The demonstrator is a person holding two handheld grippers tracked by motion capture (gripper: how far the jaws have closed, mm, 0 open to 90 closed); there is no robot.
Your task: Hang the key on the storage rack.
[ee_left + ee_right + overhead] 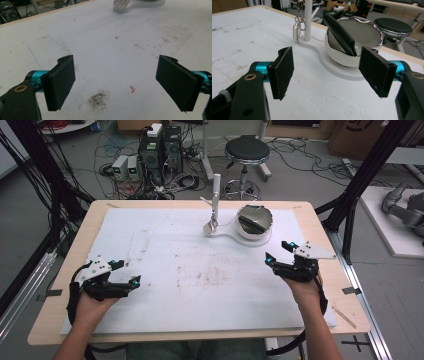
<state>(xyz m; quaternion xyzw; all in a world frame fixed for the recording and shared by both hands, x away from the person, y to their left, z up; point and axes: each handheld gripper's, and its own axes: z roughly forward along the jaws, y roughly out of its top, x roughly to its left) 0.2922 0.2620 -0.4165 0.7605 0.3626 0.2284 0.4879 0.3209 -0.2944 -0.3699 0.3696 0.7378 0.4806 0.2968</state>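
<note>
both tools, left tool (116,83) and right tool (327,75), gape empty over the desk (165,265); bowl (352,47) holds perhaps a black case (339,32); no legible writing.

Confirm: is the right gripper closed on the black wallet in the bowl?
No: the right gripper is open and empty, short of the bowl where the black wallet leans untouched.

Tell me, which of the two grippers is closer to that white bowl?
The right gripper: it sits just in front of the bowl, while the left gripper is far across the mat.
</note>
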